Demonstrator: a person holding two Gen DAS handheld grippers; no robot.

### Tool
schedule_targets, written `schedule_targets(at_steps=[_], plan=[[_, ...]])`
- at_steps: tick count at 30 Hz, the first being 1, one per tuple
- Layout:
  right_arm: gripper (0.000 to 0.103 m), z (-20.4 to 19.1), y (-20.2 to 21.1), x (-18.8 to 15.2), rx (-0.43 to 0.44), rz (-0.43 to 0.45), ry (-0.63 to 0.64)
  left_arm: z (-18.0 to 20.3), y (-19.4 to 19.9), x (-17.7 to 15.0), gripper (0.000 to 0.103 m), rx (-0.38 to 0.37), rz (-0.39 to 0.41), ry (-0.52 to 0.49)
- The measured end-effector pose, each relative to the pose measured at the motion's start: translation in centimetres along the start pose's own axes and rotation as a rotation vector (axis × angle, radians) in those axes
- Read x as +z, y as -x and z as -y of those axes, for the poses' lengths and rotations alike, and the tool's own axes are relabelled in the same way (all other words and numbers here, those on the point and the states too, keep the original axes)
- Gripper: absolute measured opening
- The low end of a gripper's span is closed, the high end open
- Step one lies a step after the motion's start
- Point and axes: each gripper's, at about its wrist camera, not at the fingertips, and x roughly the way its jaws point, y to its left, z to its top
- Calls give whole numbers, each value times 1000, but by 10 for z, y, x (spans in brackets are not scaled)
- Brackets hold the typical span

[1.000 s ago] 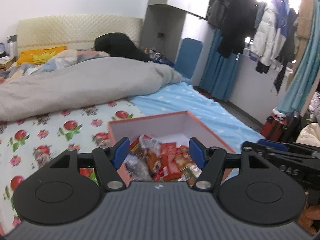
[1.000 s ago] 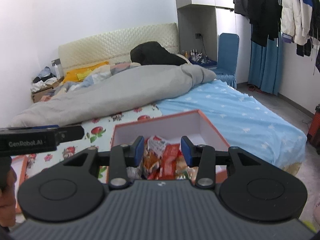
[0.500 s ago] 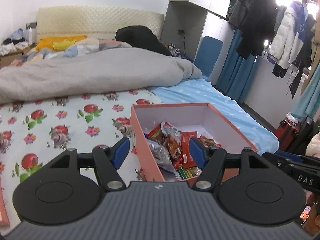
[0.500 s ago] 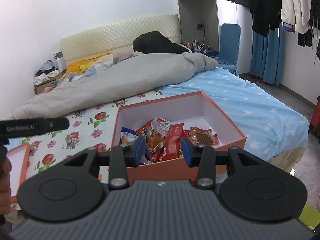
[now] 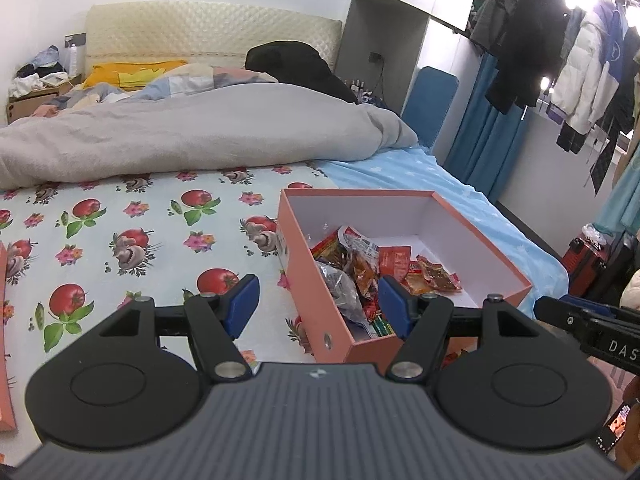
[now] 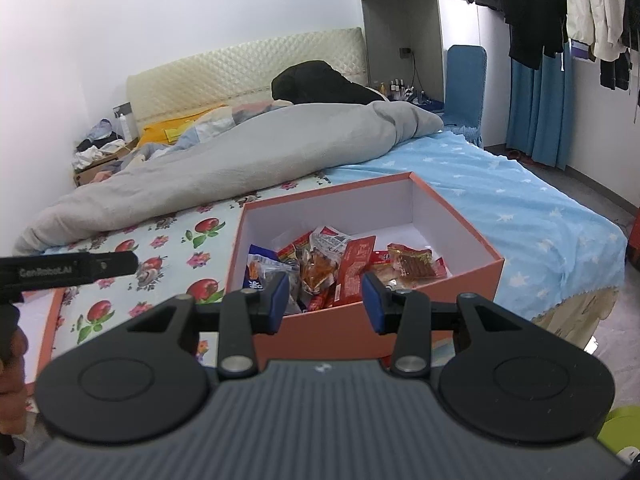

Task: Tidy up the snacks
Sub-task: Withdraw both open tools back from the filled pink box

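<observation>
Right wrist only: blue packet [image 6: 262, 261].

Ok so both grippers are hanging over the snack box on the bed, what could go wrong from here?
1. The orange box sits on soft bedding near the bed's foot edge; a push could tip or slide it off.
2. The snack packets lie piled and overlapping, so the open right hand-held gripper may pinch several together.
3. The open left hand-held gripper straddles the box's left wall; lowering it could snag that rim.
</observation>
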Motion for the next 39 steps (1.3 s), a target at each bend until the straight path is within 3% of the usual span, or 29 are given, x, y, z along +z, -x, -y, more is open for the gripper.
schedule_targets(at_steps=[16,18,19,20,22,39], plan=[[43,1,-2,0,-10,1,4,2,1,0,71,8,7,-7],[43,1,-2,0,-14,-4,4,2,1,0,79,6,4,-3],[51,2,-3,0,-16,-6,3,2,1,-1,84,9,3,-3],[68,3,-4,0,-18,-8,0,2,1,-1,91,15,7,-2],[91,2,-6,0,-24,-6,2,1,2,-1,98,22,15,1],[92,1,-7,2,-50,1,27,-2,2,0,101,60,-10,-5]])
